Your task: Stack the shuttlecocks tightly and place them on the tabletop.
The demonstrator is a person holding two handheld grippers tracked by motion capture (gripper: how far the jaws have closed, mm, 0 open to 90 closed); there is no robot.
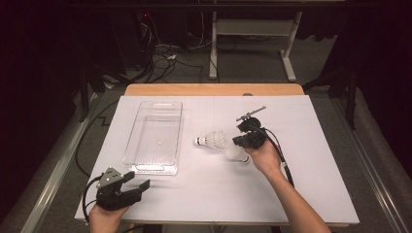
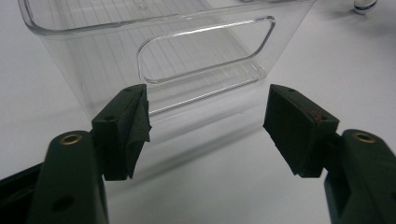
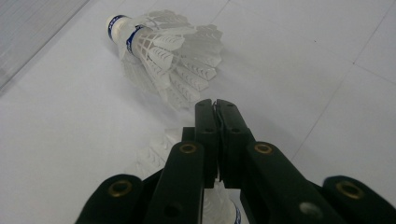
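Note:
A white feather shuttlecock lies on its side on the white table, its blue-banded cork pointing left toward a clear plastic tray. My right gripper hovers just right of it, its jaws shut with the pads together. A second shuttlecock sits directly under those jaws; I cannot tell if a feather is pinched. My left gripper rests near the front left edge. It is open and holds nothing, facing the tray's near end wall with its cut-out handle.
The tray is empty and runs lengthwise away from me at left centre. A white sheet covers the table, with a wooden edge at the back. Cables and a desk frame stand on the floor beyond.

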